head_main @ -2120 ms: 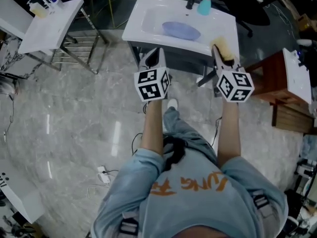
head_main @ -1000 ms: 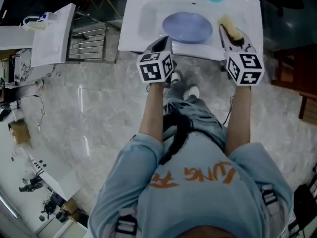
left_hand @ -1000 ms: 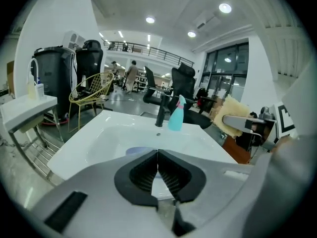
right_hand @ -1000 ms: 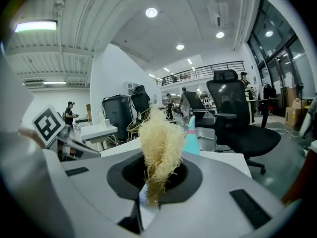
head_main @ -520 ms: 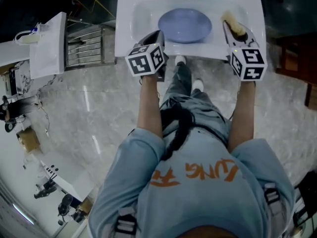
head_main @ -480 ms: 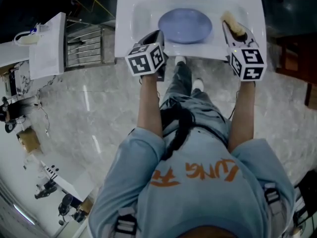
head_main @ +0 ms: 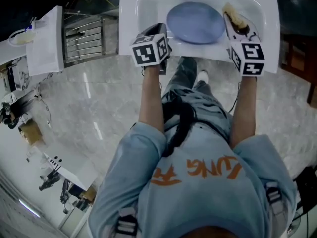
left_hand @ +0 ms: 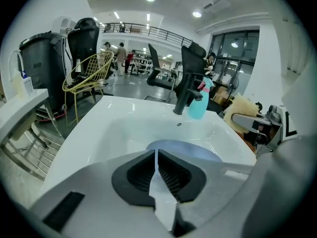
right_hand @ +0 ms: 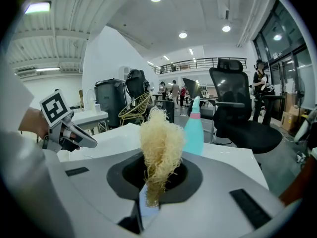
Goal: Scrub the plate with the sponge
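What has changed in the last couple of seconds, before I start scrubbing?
The person walked up to the sink, and both grippers moved forward from short of its front edge to over its rim. Nothing was grasped or released. Unchanged: the right gripper is shut on the sponge, the left gripper is shut and empty, and the plate lies in the basin.

Plate (head_main: 195,23) lies in the sink (head_main: 130,14) basin, about centre. Faucet (left_hand: 184,93) stands behind the plate on the back rim, with 1 bottle (left_hand: 197,103) just right of it. Left gripper (left_hand: 156,155) is at the sink's front edge, left of the plate. Right gripper (head_main: 237,24) is over the sink's right side, just right of the plate, with the sponge (head_main: 232,13) in it. Rack (head_main: 84,36) stands left of the sink, and a side surface (head_main: 44,43) is further left.
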### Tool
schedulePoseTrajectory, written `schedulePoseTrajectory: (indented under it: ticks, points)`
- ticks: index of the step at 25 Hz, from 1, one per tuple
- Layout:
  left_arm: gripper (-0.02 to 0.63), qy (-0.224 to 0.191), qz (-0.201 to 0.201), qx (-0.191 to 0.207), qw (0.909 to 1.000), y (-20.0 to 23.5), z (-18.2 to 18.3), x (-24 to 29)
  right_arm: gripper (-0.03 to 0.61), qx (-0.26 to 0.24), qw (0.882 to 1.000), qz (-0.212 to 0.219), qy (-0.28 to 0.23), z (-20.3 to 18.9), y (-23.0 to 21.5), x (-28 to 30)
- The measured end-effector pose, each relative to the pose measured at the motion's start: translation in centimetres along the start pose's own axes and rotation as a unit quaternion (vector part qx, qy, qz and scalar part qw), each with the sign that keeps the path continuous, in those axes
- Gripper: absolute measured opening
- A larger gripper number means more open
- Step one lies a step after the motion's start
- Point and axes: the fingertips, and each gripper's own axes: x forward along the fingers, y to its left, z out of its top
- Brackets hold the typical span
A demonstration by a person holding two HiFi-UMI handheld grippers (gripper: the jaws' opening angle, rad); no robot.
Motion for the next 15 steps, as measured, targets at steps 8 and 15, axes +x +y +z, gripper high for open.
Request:
schedulePoseTrajectory:
  ticks: [8, 15]
  points:
    - [0.121, 0.072, -0.038, -0.010, 0.9966, 1.2, -1.5, 2.3, 0.032, 0.018, 0.999, -0.006, 0.036, -1.3, 0.7, 2.6]
    - [0.206, 0.145, -0.098, -0.057, 0.9830, 0.9, -2.4, 5.2, 0.032, 0.029, 0.998, -0.019, 0.055, -2.2, 0.2, 4.9]
